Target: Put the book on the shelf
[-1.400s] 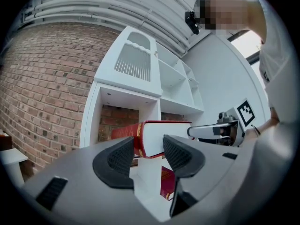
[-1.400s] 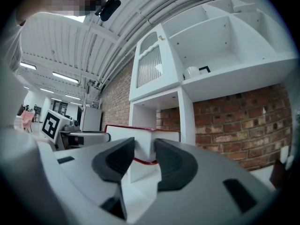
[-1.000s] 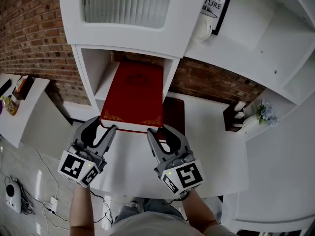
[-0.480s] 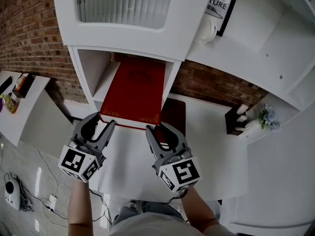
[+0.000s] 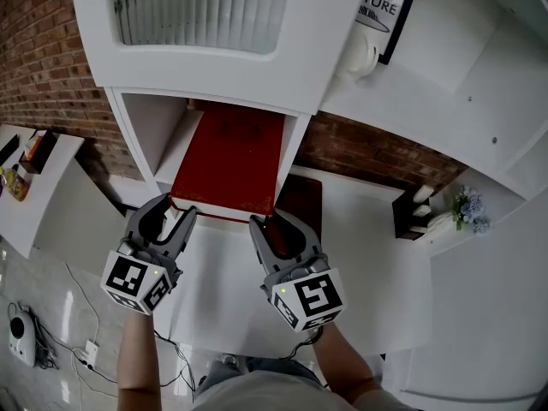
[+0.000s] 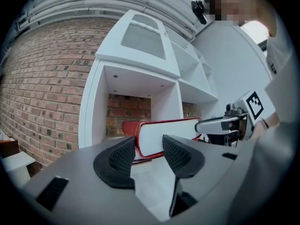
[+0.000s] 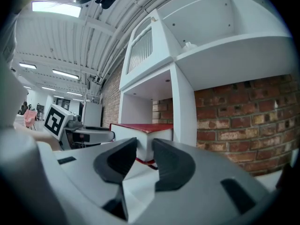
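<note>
Top right, print reads "TURE"; book in shelf cubby; left gripper, right gripper open, nothing clamped; right's just narrowing.

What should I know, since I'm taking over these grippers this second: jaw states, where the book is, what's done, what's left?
Left gripper: open, at the red book's near left corner, not gripping it.
Right gripper: open, jaws have just been closing slightly; the near right corner is ahead of them, ungripped.
Done: book lies flat, partly inside the white shelf compartment.
Left: near end sticks out; probably push it fully in.
</note>
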The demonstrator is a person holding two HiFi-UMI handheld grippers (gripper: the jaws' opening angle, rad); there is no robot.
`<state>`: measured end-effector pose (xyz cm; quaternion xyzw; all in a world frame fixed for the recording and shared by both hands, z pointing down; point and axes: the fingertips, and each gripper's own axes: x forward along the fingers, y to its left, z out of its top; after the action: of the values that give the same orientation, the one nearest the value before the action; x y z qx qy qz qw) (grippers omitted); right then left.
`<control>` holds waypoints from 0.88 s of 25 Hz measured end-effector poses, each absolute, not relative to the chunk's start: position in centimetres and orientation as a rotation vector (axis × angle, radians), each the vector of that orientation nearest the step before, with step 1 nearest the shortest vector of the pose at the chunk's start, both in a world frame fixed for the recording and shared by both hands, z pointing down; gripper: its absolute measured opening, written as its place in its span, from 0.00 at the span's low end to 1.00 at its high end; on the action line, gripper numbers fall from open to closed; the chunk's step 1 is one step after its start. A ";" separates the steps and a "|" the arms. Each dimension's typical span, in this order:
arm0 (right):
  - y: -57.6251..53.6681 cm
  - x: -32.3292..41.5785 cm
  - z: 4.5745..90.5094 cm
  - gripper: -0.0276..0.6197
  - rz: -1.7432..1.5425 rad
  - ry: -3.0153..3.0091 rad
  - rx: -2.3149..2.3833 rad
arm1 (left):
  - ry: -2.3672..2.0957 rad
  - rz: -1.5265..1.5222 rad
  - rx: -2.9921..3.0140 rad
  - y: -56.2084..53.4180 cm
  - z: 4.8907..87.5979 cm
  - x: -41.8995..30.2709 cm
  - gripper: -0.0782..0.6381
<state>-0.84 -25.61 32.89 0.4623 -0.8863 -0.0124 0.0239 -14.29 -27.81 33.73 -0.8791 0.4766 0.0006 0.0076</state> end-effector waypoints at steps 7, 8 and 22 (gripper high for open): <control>-27.1 -0.6 32.9 0.23 -0.027 -2.747 1.436 | 1.499 -0.004 -2.738 -29.3 33.7 -14.1 0.38; -27.3 -0.5 32.9 0.23 -0.025 -2.747 1.438 | 1.499 -0.005 -2.737 -29.5 33.7 -14.0 0.38; -28.6 -0.4 33.1 0.23 -0.001 -2.751 1.447 | 1.512 0.005 -2.737 -30.9 33.9 -14.0 0.38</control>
<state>-0.41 -28.64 33.08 0.4655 -0.8849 -0.0003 0.0167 -13.96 -30.87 33.86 -0.8753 0.4836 0.0016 0.0074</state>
